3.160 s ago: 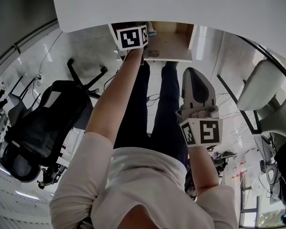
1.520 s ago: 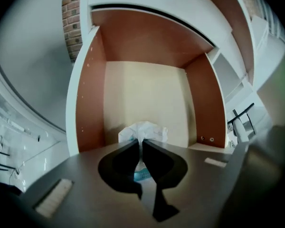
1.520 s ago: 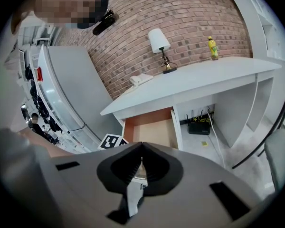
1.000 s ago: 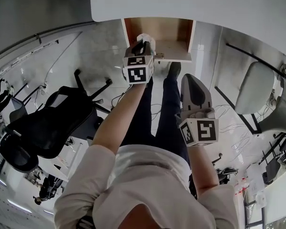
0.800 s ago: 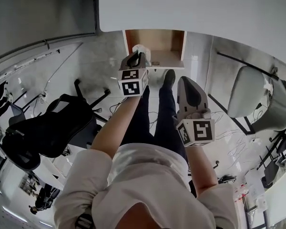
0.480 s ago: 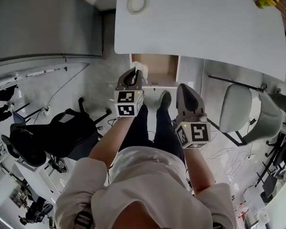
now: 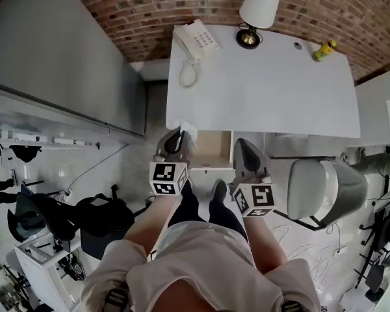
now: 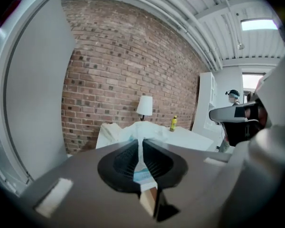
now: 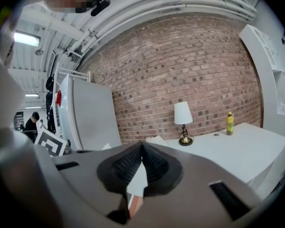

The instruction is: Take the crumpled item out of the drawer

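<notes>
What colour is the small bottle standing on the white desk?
Yellow; the small plastic bottle shows best in the right gripper view.

Office. White desk (image 7: 266, 90) at upper centre with telephone (image 7: 198, 41), table lamp (image 7: 257, 8); brick wall (image 7: 149, 5) along top; black swivel chair (image 7: 101, 216) lower left, grey chair (image 7: 325, 190) right.

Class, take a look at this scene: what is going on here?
A person stands at a white desk. Their left hand-held gripper is shut on a crumpled white item, which is already out of the open drawer under the desk. The right hand-held gripper is shut and empty beside it.
</notes>
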Tool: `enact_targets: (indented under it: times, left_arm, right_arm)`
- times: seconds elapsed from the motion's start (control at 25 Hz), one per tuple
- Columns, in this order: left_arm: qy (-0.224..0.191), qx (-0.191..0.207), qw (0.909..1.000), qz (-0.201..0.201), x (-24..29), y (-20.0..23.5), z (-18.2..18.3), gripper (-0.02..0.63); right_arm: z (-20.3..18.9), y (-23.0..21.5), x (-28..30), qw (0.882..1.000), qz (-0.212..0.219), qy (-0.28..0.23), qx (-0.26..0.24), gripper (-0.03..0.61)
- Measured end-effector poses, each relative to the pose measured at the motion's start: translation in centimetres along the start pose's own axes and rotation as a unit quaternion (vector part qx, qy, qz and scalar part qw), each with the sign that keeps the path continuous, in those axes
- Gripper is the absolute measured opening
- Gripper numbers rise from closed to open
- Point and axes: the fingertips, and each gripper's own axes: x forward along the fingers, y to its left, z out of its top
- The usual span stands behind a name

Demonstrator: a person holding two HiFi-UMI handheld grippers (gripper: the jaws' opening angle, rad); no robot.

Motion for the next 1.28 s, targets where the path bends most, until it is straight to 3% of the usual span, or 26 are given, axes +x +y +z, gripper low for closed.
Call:
enact_targets:
  times: [0.24, 0.44, 0.64, 1.0, 1.28]
  left_arm:
    - [-0.089, 0.031, 0.9955, 0.002, -3.5, -0.6, 8.6, 0.032]
    - [-0.147, 0.046, 0.9881, -0.009, -6.1, -1.2, 13.2, 0.032]
    - [-0.179, 0.057, 0.9818, -0.026, -8.4, -2.1, 16.4, 0.034]
    - [-0.191, 0.068, 0.979, -0.019, -11.7, -2.9, 16.9, 0.035]
    - [-0.194, 0.058, 0.9791, -0.016, -12.3, -2.6, 16.4, 0.035]
  right_arm:
    - [6.3, 0.9, -1.5, 0.998, 0.002, -0.059, -0.027, 0.005]
    - [9.8, 1.5, -2.8, 0.995, 0.007, -0.091, -0.037, 0.005]
    - [12.4, 2.1, -3.6, 0.992, 0.018, -0.116, -0.045, 0.005]
    - [14.2, 3.1, -5.8, 0.989, 0.038, -0.137, -0.042, 0.005]
    - [13.4, 3.3, -5.6, 0.99, 0.037, -0.127, -0.04, 0.005]
